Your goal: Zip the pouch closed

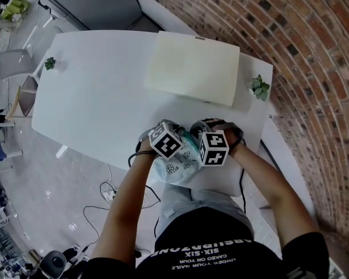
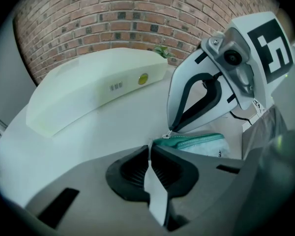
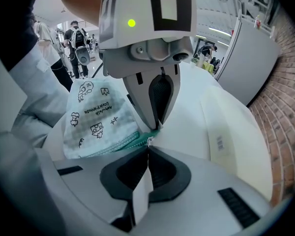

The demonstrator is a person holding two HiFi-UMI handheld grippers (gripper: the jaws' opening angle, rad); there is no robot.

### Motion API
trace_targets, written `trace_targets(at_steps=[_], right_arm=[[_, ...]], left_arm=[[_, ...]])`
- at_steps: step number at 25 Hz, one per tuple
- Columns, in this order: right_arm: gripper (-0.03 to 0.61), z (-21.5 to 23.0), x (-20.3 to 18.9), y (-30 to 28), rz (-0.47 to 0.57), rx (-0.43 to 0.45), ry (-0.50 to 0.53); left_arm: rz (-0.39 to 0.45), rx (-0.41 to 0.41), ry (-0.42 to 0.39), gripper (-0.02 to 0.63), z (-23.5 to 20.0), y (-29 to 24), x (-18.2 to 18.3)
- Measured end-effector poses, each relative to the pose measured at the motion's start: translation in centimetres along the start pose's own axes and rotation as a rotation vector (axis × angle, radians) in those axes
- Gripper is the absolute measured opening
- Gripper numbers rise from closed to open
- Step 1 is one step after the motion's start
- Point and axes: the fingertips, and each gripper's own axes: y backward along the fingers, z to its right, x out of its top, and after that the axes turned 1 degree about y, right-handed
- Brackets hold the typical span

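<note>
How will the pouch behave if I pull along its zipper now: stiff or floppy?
Likely floppy: the pouch sags in soft folds below the left gripper and right gripper, both shut on its teal zipper end. Probably light: it looks like thin printed fabric. The zipper may bunch unless kept taut.

The person's black T-shirt [image 1: 212,254] has white print, upside down from where I stand: "SIX-SIX", and near it smaller lines that look like "CAGED ON YOUR" and "UNDER YOUR NAILS". The white see-through pouch with a teal zipper [image 3: 96,114] carries black doodles and two short lines of lettering, too small to read surely. The cream flat box [image 2: 83,100] has a barcode label [image 2: 116,86], its digits unreadable.
</note>
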Motion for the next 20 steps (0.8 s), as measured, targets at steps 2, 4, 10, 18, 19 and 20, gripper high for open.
trace_targets(at_steps=[2, 4, 10, 18, 19, 20], right_arm=[[0.002, -0.06, -0.09, -0.02, -0.001, 0.000, 0.002], [0.002, -0.11, -0.13, -0.02, 0.000, -0.001, 0.002], [0.002, -0.22, -0.11, 0.06, -0.008, 0.001, 0.006], [0.002, -0.48, -0.07, 0.06, -0.026, 0.001, 0.035], [0.002, -0.55, -0.07, 0.05, -0.028, -0.002, 0.039], [0.002, -0.59, -0.07, 0.06, -0.030, -0.004, 0.040]], left_arm=[[0.000, -0.001, 0.003, 0.020, -0.01, -0.08, 0.00], [-0.001, -0.003, 0.005, 0.020, -0.02, -0.13, -0.03], [-0.003, 0.000, -0.004, 0.020, 0.01, -0.07, 0.05], [-0.003, 0.008, 0.000, 0.020, 0.02, -0.11, 0.03], [-0.004, 0.010, -0.001, 0.020, 0.03, -0.12, 0.02], [-0.004, 0.012, -0.002, 0.020, 0.04, -0.12, 0.03]])
